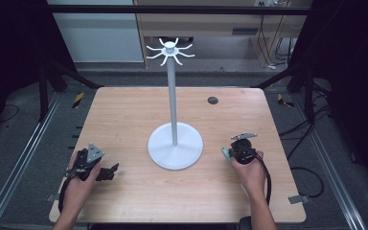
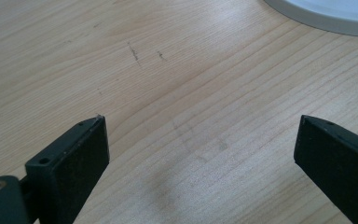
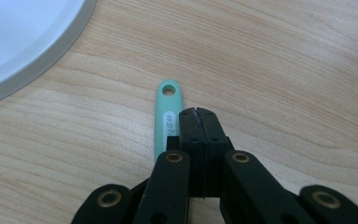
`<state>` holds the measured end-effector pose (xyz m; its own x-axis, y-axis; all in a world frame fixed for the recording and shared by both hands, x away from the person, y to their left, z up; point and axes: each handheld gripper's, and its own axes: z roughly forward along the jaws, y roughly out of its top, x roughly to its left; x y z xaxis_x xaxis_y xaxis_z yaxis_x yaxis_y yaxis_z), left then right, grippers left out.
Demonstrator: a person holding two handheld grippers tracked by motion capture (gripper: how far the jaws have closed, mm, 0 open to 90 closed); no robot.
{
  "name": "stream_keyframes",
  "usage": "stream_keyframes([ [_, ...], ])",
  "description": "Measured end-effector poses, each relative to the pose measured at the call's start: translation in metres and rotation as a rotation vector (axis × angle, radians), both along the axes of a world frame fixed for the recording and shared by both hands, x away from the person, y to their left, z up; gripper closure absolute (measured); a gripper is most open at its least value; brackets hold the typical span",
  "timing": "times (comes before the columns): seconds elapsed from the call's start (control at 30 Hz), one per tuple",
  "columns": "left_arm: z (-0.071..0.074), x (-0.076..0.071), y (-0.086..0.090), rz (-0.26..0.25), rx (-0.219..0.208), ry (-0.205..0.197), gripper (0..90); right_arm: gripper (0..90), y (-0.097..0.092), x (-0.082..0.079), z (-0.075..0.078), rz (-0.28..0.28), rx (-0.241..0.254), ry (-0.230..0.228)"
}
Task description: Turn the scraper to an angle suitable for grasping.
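A white stand rises from the middle of the table, with a round base (image 1: 163,146), a thin pole (image 1: 172,96) and a crown of hooks (image 1: 169,50). A mint-green handle (image 3: 166,116) with a hole at its end lies flat on the wood right of the base, also seen as the green piece (image 1: 225,153). My right gripper (image 3: 198,111) is shut, its jaws pressed together just beside the handle, whose lower part is hidden under it. My left gripper (image 2: 200,135) is open over bare wood at the front left (image 1: 106,171), with nothing between its jaws.
The stand's base edge (image 2: 326,14) lies ahead of the left gripper, and its rim (image 3: 37,60) sits up-left of the right one. A dark round grommet (image 1: 212,100) sits at the table's back right. Black frame posts and cables surround the wooden table (image 1: 124,120).
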<state>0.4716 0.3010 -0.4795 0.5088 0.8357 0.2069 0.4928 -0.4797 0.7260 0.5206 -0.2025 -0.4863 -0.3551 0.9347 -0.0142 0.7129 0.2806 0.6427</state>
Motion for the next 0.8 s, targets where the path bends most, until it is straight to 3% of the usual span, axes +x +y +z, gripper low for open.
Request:
stream_keyframes([
  [0.17, 0.000, 0.000, 0.000, -0.002, 0.000, 0.001, 2.9, 90.0, 0.003, -0.001, 0.000, 0.034, 0.022, 0.010],
  [0.57, 0.000, 0.000, 0.000, -0.005, 0.003, 0.005, 2.9, 90.0, 0.025, -0.015, 0.003, 0.206, 0.038, 0.052],
  [0.8, 0.000, 0.000, 0.000, -0.001, 0.001, 0.004, 3.0, 90.0, 0.030, -0.021, 0.008, 0.228, 0.023, 0.037],
])
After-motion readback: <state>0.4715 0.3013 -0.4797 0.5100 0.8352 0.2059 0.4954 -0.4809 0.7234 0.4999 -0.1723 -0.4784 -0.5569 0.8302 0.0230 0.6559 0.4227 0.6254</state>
